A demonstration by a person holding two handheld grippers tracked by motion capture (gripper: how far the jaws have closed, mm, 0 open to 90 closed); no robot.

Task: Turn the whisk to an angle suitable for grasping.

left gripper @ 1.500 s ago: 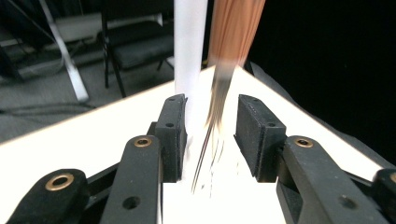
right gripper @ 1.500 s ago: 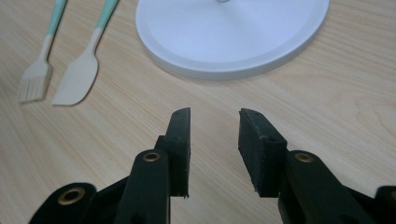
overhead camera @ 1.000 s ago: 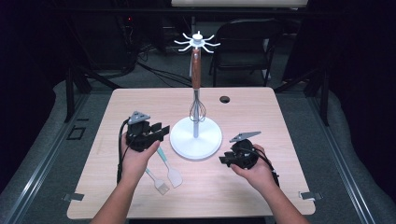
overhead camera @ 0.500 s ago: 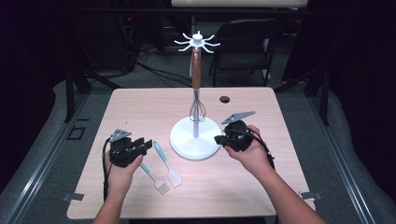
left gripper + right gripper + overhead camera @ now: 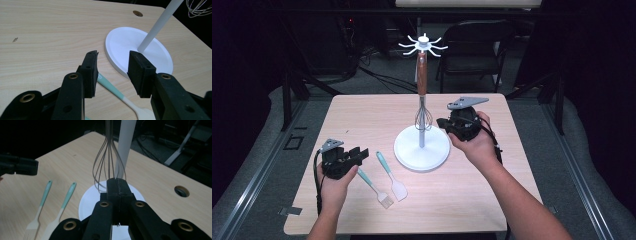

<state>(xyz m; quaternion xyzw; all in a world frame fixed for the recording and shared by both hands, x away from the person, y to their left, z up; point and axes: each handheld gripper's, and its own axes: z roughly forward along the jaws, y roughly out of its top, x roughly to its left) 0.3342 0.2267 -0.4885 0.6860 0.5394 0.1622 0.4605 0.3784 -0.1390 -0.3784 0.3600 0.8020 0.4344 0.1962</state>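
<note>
Your left tool [image 5: 360, 155], jaws wide apart and empty, hangs over the teal spatula [image 5: 117, 94] left of the stand [image 5: 421, 150]: descend crooked and it skids. Your right tool [image 5: 443, 122], jaws pressed together holding nothing, nears the hanging whisk [image 5: 106, 165]; nudging it could swing it.

The high view is lit from above: the bench [image 5: 362, 120] top is evenly bright, while the surrounding floor and background fall off to near black. The white stand base [image 5: 422, 148] is close to overexposed, with little surface detail. Shadows under the hands are short and soft. The picture is slightly soft overall, with mild compression blur.

In the left gripper view the bench is bright and wood grain reads clearly; the near black tool [image 5: 113, 72] is slightly out of focus.

The right gripper view is dimmer, with a dark, noisy background. The whisk [image 5: 107, 165] wires are soft.
</note>
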